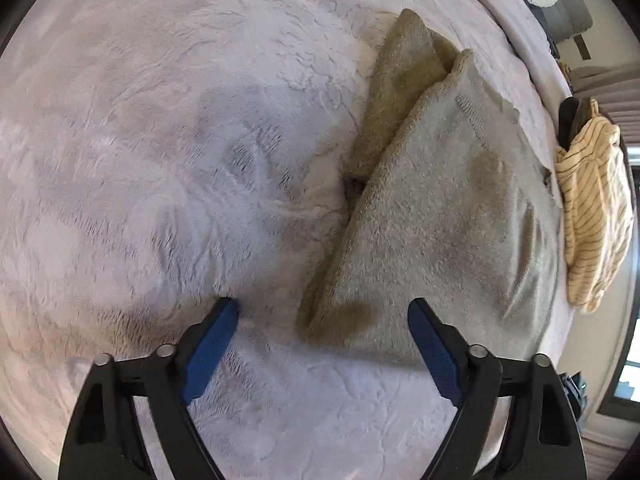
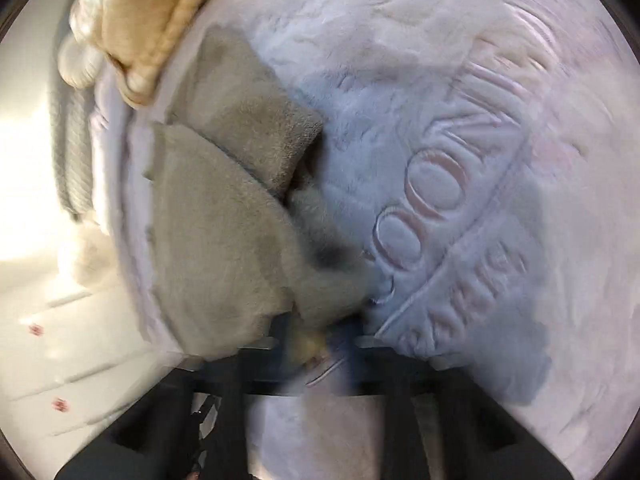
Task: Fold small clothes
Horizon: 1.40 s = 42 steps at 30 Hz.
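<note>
Olive fleece garment (image 1: 440, 208) lies on the pale plush blanket (image 1: 160, 140) that covers the bed, and your left wrist view shows it as two overlapping folded parts. Your left gripper (image 1: 324, 312) points steeply down at the garment's near corner, jaws standing well apart with nothing pinched; one blue pad (image 1: 212, 344) rests on the blanket beside the garment, the other sits over its edge. Beyond the garment, at the bed's edge, lies one cream striped garment (image 1: 596, 208). No writing reads here.

From your right wrist view, the same olive fleece garment (image 2: 216, 216) sits left of embossed lettering (image 2: 432, 204) pressed into the blanket (image 2: 400, 60); two round "O" shapes show, the rest is too blurred to read. Your right gripper (image 2: 320, 340) is angled down at the garment's near corner, jaws closed together on a fold of it, though motion blur smears the contact. One cream knit (image 2: 152, 12) lies beyond the garment.
</note>
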Each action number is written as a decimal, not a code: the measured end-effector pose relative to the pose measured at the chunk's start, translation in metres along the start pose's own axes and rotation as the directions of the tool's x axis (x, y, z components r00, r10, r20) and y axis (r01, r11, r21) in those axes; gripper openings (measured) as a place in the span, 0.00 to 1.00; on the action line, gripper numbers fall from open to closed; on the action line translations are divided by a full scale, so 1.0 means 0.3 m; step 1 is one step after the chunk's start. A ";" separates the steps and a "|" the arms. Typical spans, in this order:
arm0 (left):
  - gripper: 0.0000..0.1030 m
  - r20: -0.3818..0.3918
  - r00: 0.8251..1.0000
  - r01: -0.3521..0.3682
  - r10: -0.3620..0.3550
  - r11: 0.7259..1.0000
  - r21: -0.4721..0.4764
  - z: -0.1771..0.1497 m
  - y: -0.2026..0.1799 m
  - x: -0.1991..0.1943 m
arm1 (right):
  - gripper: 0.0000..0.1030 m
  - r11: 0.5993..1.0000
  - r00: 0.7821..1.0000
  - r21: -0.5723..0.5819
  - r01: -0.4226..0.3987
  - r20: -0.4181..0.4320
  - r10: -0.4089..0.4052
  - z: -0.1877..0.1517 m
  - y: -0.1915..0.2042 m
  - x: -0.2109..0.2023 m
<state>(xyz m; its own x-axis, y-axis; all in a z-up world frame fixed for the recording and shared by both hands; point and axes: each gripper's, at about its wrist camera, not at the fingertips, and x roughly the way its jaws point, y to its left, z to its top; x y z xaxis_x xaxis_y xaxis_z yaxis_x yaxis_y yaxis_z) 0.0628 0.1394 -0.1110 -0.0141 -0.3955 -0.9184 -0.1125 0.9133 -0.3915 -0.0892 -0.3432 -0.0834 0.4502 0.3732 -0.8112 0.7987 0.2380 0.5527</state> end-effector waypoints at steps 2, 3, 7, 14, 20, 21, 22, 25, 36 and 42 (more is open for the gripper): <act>0.09 0.004 1.000 -0.031 0.031 0.998 0.059 0.016 -0.026 0.000 | 0.08 0.991 0.998 -0.117 0.064 0.015 -0.063 -0.008 0.074 -0.020; 0.09 0.015 1.000 -0.027 0.026 0.997 0.079 0.016 -0.031 -0.014 | 0.08 0.976 0.995 -0.190 0.102 0.030 -0.099 -0.016 0.116 -0.036; 0.08 0.074 0.994 -0.087 0.074 0.978 0.188 -0.021 -0.062 -0.064 | 0.08 0.915 0.974 -0.333 0.226 0.067 -0.216 -0.024 0.178 -0.041; 0.09 0.059 0.992 -0.124 0.113 0.964 0.237 -0.070 -0.025 -0.052 | 0.13 0.931 0.966 -0.264 0.251 0.008 -0.258 0.012 0.154 0.021; 0.09 0.131 0.987 -0.126 0.094 0.956 0.264 -0.016 -0.060 -0.197 | 0.14 0.904 0.948 -0.295 0.310 0.169 -0.270 -0.059 0.168 -0.165; 0.09 0.146 0.985 -0.128 0.092 0.956 0.265 0.010 -0.073 -0.205 | 0.14 0.897 0.947 -0.314 0.310 0.185 -0.263 -0.056 0.192 -0.167; 0.09 0.162 0.983 -0.128 0.086 0.955 0.266 0.043 -0.096 -0.204 | 0.14 0.886 0.945 -0.342 0.314 0.198 -0.259 -0.047 0.224 -0.160; 0.09 0.196 0.978 -0.121 0.068 0.954 0.275 0.132 -0.177 -0.170 | 0.14 0.850 0.944 -0.415 0.325 0.199 -0.264 -0.010 0.348 -0.077; 0.09 0.165 0.980 -0.150 0.108 0.951 0.270 0.339 -0.369 0.082 | 0.12 0.805 0.939 -0.484 0.342 0.142 -0.314 0.034 0.393 0.153; 0.09 0.188 0.961 -0.256 0.204 0.913 0.318 0.295 -0.381 0.010 | 0.13 0.833 0.951 -0.460 0.307 0.106 -0.291 0.026 0.356 0.089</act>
<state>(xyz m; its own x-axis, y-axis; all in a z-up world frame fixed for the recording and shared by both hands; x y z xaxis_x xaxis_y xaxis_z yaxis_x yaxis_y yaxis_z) 0.1635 0.0425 -0.0742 0.1504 -0.1751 -0.9730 0.2172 0.9660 -0.1403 0.0112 -0.3147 -0.0476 0.2374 0.1906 -0.9525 0.6195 0.7256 0.2996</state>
